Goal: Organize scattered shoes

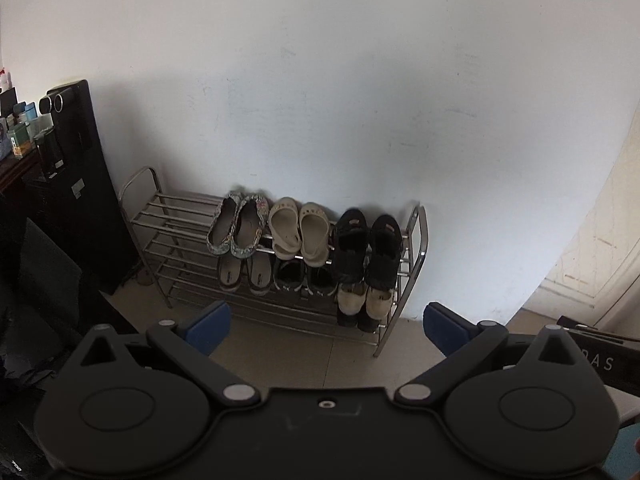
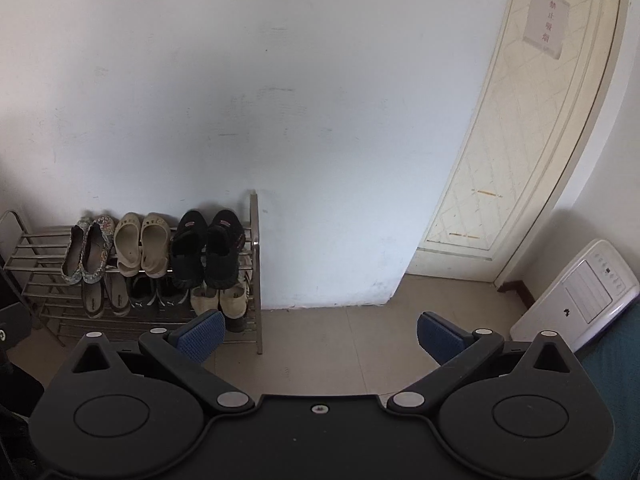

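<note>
Metal shoe rack [image 1: 144, 216] against the white wall [image 1: 320, 100]: floral flats [image 1: 238, 226], cream clogs [image 1: 298, 230], black shoes [image 1: 368, 246] on top, further pairs beneath. Our left gripper [image 1: 326, 326] and right gripper [image 2: 320, 330]: both spread wide, empty, well apart from the rack.

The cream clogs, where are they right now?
The cream clogs sit on the shoe rack's top shelf, between the floral flats and the black shoes.

Looks like we're in a home entryway: a metal shoe rack [image 1: 280, 264] full of shoes against a white wall [image 1: 340, 100], a cream door [image 2: 520, 140] right of it, tiled floor [image 2: 340, 340].
</note>
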`<action>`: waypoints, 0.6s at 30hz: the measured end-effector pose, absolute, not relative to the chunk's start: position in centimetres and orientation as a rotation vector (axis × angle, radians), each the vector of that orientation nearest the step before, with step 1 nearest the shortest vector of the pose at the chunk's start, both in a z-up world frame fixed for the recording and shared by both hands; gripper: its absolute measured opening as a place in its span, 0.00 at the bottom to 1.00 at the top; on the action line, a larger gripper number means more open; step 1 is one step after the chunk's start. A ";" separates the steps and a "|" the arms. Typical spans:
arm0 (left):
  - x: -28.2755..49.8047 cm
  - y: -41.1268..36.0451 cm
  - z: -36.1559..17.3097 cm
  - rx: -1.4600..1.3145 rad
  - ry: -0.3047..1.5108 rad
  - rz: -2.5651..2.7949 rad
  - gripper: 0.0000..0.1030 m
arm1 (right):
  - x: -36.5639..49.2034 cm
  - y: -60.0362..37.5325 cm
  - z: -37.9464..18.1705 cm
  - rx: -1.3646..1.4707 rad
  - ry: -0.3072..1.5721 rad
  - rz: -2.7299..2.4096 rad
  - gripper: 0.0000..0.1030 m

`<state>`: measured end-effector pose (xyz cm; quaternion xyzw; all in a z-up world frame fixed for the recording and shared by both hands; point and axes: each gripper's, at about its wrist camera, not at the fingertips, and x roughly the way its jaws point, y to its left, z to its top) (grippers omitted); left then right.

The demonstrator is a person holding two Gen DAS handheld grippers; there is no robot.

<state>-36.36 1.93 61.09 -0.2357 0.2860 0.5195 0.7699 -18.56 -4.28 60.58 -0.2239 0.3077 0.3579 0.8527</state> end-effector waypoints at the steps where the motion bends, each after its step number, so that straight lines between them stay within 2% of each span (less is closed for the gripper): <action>1: -36.1 1.8 60.7 -0.511 0.641 1.135 1.00 | -18.6 -4.1 60.3 -0.480 0.653 0.758 1.00; 18: -37.6 0.7 60.6 -0.417 0.666 1.359 1.00 | -21.0 -1.8 58.7 -0.579 0.674 0.887 1.00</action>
